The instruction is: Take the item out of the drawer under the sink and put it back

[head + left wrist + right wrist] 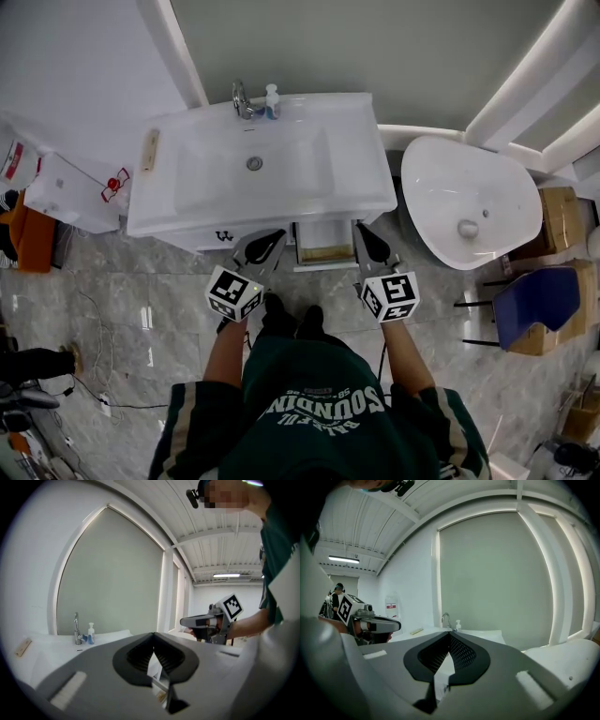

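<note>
The white vanity's drawer [325, 242] stands pulled out under the sink [253, 164]. Something tan lies along its front, and I cannot tell what it is. My left gripper [270, 241] hovers just left of the drawer and my right gripper [367, 236] just right of it, both above the floor and touching nothing. In the left gripper view the jaws [153, 637] are shut with nothing held, and the right gripper [211, 619] shows beyond them. In the right gripper view the jaws [450, 634] are likewise shut and empty.
A faucet [242, 98] and a soap bottle [272, 101] stand at the back of the sink. A white oval fixture [469, 202] sits right of the vanity, with a blue chair [534, 300] and cardboard boxes [558, 211] beyond. The person's feet [292, 321] stand on the grey tile floor.
</note>
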`<state>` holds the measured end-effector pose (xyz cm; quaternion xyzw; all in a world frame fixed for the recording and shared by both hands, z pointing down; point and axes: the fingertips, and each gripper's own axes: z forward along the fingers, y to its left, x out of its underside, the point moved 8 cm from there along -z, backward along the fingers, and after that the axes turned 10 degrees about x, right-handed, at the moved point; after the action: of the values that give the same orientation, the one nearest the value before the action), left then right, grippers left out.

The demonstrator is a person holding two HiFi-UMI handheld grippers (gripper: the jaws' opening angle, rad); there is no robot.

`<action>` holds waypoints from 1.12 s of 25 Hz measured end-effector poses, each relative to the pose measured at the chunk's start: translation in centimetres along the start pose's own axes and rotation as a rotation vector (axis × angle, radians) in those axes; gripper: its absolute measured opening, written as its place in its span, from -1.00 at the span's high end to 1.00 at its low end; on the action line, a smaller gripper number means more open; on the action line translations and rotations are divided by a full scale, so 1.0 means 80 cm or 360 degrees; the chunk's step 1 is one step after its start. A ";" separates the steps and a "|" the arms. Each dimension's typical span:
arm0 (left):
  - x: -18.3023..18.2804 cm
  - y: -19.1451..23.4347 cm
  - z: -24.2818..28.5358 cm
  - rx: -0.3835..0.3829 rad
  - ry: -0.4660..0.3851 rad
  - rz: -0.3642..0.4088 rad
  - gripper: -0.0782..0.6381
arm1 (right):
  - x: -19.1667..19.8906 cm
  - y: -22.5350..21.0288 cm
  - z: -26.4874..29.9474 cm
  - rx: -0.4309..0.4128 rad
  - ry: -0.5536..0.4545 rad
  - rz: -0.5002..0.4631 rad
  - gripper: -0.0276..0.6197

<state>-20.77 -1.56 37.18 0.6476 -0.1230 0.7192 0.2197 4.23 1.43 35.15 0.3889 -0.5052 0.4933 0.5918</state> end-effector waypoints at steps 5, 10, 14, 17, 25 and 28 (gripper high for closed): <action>0.006 0.005 0.014 0.0049 0.0034 -0.0007 0.64 | 0.008 -0.010 -0.001 0.0041 0.0026 0.0009 0.91; 0.027 0.007 0.036 0.0132 0.0119 -0.0026 0.64 | 0.028 -0.025 -0.006 0.0101 0.0082 0.0034 0.91; 0.056 0.003 0.058 0.0226 0.0218 -0.0064 0.64 | 0.058 -0.037 -0.017 0.0158 0.0167 0.0068 0.91; 0.089 0.000 0.079 0.0294 0.0285 -0.0107 0.64 | 0.083 -0.044 -0.019 0.0172 0.0221 0.0089 0.91; 0.174 -0.003 0.132 0.0446 0.0514 -0.0110 0.64 | 0.138 -0.060 -0.019 0.0204 0.0304 0.0129 0.91; 0.187 -0.010 0.153 0.0595 0.0594 -0.0034 0.64 | 0.157 -0.062 -0.026 0.0231 0.0343 0.0166 0.91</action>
<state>-10.63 -4.21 53.41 0.5344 0.0614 0.8340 0.1228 9.55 4.81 47.29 0.3486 -0.4211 0.5975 0.5866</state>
